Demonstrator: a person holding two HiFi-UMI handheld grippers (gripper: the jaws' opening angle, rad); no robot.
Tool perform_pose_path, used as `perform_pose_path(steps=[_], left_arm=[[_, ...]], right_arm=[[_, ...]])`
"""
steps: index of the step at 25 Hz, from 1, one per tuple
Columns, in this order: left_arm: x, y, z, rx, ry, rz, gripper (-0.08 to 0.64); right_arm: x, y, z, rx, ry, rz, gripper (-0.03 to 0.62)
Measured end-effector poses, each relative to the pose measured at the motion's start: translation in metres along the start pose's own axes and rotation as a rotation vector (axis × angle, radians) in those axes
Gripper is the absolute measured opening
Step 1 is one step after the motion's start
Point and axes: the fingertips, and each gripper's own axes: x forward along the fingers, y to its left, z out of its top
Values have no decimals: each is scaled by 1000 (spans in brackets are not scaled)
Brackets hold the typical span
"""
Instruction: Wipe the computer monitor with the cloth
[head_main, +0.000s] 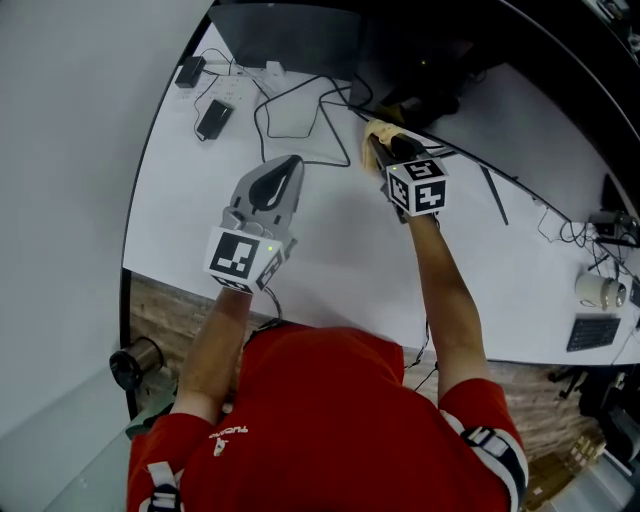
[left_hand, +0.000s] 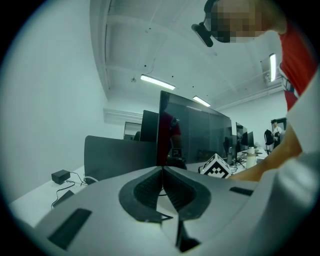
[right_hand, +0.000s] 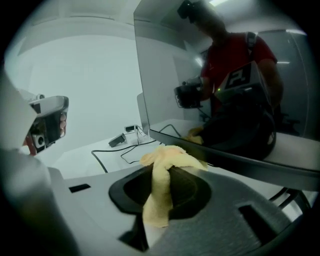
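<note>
Right gripper view: with right claw (right_hand: 164, 174) pinching cloth (right_hand: 169, 156), press it flat onto monitor (right_hand: 235, 70) at one o'clock; left claw (left_hand: 162, 174) closed, empty.

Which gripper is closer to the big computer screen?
Right. The right gripper, clamping the yellow cloth, is almost at the monitor's bottom edge; the left gripper hangs farther back over the white desk.

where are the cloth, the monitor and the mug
cloth (right_hand: 159, 185), right gripper view, the strip pinched between the jaws
monitor (left_hand: 197, 132), left gripper view, middle of the dark screen
mug (head_main: 598, 290), head view, its white side
</note>
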Motion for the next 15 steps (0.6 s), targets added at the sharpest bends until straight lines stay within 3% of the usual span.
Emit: perform_pose_path(steps=[7,15], left_arm=[[-11,26,-3,-15,2,21,9],[-17,43,-9,-26,9,21,9]], right_arm=[[24,18,10,18,10,-18,75],[27,19,11,45,40,-128,75]])
